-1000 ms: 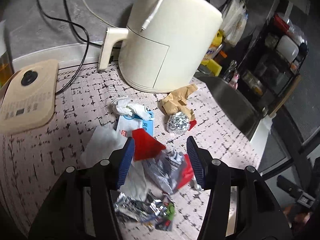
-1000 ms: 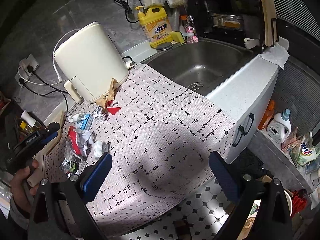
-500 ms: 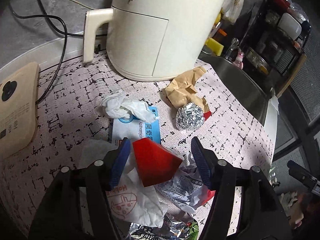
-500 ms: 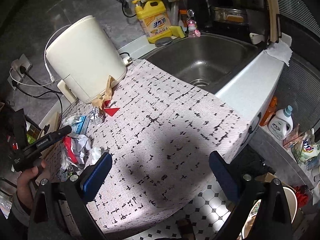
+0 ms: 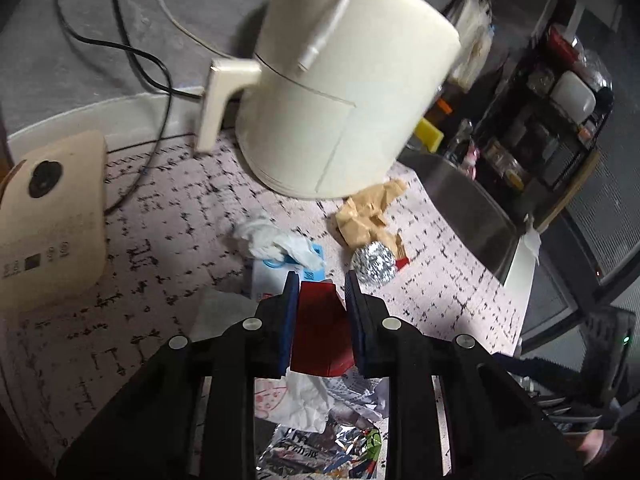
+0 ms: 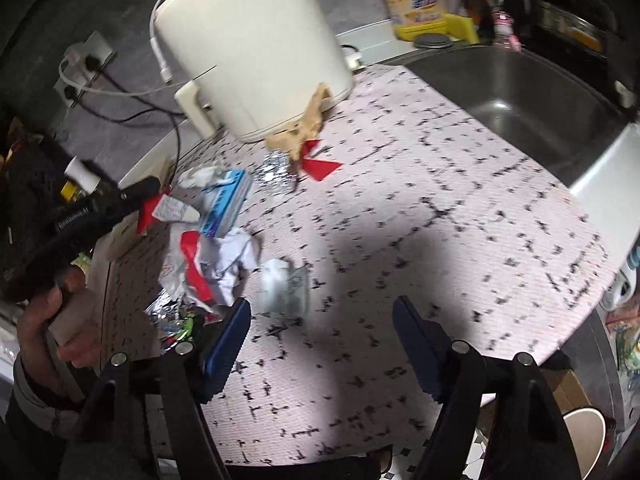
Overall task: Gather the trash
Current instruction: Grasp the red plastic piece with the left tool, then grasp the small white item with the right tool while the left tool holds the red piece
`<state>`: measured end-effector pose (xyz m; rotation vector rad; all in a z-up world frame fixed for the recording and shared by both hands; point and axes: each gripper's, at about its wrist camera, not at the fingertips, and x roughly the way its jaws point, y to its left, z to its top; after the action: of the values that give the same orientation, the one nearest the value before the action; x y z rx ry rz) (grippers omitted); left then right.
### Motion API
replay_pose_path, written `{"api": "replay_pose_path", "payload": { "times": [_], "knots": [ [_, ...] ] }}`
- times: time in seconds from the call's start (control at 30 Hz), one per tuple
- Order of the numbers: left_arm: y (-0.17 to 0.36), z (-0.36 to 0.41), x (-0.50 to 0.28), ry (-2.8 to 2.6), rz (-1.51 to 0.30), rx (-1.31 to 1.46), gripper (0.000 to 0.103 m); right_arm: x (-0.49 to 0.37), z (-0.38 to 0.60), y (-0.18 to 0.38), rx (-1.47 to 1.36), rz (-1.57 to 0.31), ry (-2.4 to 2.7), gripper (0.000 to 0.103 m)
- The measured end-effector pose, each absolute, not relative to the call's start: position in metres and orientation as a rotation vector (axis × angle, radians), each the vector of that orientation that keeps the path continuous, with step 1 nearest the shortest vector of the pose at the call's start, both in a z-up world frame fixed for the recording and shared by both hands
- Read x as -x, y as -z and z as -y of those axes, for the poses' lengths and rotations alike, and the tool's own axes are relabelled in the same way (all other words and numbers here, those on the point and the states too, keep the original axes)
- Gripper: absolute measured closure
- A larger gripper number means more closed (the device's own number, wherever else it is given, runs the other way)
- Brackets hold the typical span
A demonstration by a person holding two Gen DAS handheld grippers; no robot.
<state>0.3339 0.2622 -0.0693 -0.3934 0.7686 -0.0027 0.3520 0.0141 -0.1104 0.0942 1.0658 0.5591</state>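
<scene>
Your left gripper [image 5: 322, 280] has its blue jaws closing on a red folded carton piece [image 5: 318, 328], which sits squarely between the pads and looks pinched on both sides, just above the heap of litter on the black-flecked pale mat [image 5: 160, 240]. Your right gripper [image 6: 320, 316] hangs over a bare patch of that mat, jaws closing but wide apart with nothing between them.

Beneath the carton lie a crumpled white tissue [image 5: 304, 404] and a shiny printed foil wrapper [image 5: 320, 456]; its lettering is too creased to read. Just beyond your left fingertips sit a blue-and-white flat packet [image 5: 272, 276] with a wad of white paper [image 5: 276, 240] on it, a ball of aluminium foil [image 5: 374, 266], and crumpled brown paper [image 5: 368, 212] leaning against the tall cream air fryer [image 5: 344, 100]. That fryer blocks the back of the counter. A beige flat appliance with a black knob [image 5: 52, 220] lies to the left; its small printed marks are illegible.

In the right wrist view a red triangular scrap [image 6: 320, 166] lies near the foil, and a clear crumpled plastic piece [image 6: 284, 288] sits just ahead of the left-hand pad. The steel sink [image 6: 532, 92] opens at the right. A yellow detergent bottle [image 6: 416, 0] is cut off at the top, its label blurred. Your left hand [image 6: 52, 320] is partly out of frame
</scene>
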Motion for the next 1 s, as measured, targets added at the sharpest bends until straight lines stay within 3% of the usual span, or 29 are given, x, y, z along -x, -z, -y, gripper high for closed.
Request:
{"api": "replay_pose_path", "payload": {
  "times": [0.3, 0.37, 0.4, 0.73, 1.0],
  "knots": [
    [0.058, -0.296, -0.278, -0.146, -0.715, 0.456, 0.080, -0.356, -0.057, 0.127, -0.002, -1.112, -0.663, 0.048],
    [0.060, -0.301, -0.265, -0.177, -0.714, 0.473, 0.080, -0.359, -0.065, 0.135, 0.041, -1.121, -0.671, 0.067],
    [0.061, -0.302, -0.259, -0.190, -0.715, 0.478, 0.080, -0.361, -0.068, 0.140, 0.054, -1.141, -0.676, 0.082],
    [0.061, -0.285, -0.207, -0.277, -0.698, 0.512, 0.080, -0.348, -0.040, 0.117, 0.036, -1.074, -0.703, 0.083],
    [0.051, -0.229, -0.166, -0.325, -0.665, 0.541, 0.080, -0.318, 0.016, 0.096, 0.012, -1.047, -0.741, 0.083]
  ]
}}
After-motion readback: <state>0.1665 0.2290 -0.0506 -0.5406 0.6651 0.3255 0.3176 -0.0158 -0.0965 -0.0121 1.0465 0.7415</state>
